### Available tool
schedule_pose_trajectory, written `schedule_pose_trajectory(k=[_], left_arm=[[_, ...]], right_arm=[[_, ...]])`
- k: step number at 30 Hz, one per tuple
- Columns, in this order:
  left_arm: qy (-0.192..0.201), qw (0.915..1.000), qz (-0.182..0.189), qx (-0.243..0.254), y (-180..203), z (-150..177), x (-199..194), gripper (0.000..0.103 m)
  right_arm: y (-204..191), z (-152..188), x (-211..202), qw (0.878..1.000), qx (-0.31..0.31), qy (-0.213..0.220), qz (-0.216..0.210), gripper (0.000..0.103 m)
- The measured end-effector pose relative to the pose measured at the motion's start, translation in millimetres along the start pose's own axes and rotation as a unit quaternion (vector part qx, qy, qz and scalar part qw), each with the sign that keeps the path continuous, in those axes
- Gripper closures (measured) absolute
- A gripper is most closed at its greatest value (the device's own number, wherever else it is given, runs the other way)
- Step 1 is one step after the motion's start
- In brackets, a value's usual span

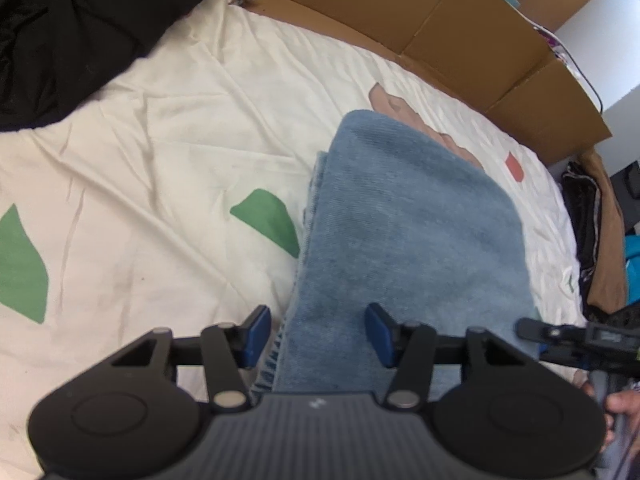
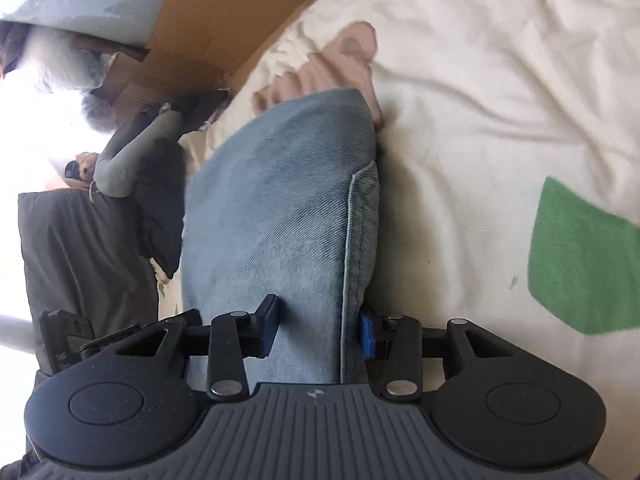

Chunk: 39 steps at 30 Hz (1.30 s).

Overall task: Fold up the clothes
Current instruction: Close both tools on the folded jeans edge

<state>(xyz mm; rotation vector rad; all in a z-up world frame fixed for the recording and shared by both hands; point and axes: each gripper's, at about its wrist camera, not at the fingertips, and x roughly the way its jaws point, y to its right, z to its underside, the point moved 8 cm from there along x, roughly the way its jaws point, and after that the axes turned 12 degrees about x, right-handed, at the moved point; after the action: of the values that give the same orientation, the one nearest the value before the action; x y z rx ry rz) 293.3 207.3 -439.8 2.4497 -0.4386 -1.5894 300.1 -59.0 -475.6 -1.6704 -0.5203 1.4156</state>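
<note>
My left tongs gape over folded jeans on the bedsheet; right tongs straddle the jeans' hem, parted; no readable writing.

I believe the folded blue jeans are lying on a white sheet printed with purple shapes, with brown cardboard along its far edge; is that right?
Not quite: the shapes printed on the white sheet are green, plus a pinkish and a red one, not purple, as the left wrist view shows. The folded blue jeans do lie on it, with brown cardboard along its far edge.
</note>
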Motion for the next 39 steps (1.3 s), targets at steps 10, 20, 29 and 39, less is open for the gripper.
schedule_pose_trajectory(k=[10,20,29,39], left_arm=[[-0.001,0.9998,0.018,-0.009,-2.6,0.3,4.3,0.05],[-0.003,0.9997,0.021,-0.011,5.1,-1.0,6.9,0.05],[-0.002,0.9989,0.046,-0.014,41.9,-2.9,25.0,0.05],[-0.008,0.9978,0.066,0.002,104.8,-3.8,52.7,0.05]], right_arm=[[-12.5,0.1,-6.3,1.0,0.01,-0.01,-0.017,0.082],[-18.4,-7.2,-23.8,1.0,0.023,-0.009,0.001,0.084],[6.3,-25.2,-64.0,0.999,0.032,0.014,0.015,0.085],[43.8,-47.0,-117.7,0.997,0.048,0.043,0.042,0.085]])
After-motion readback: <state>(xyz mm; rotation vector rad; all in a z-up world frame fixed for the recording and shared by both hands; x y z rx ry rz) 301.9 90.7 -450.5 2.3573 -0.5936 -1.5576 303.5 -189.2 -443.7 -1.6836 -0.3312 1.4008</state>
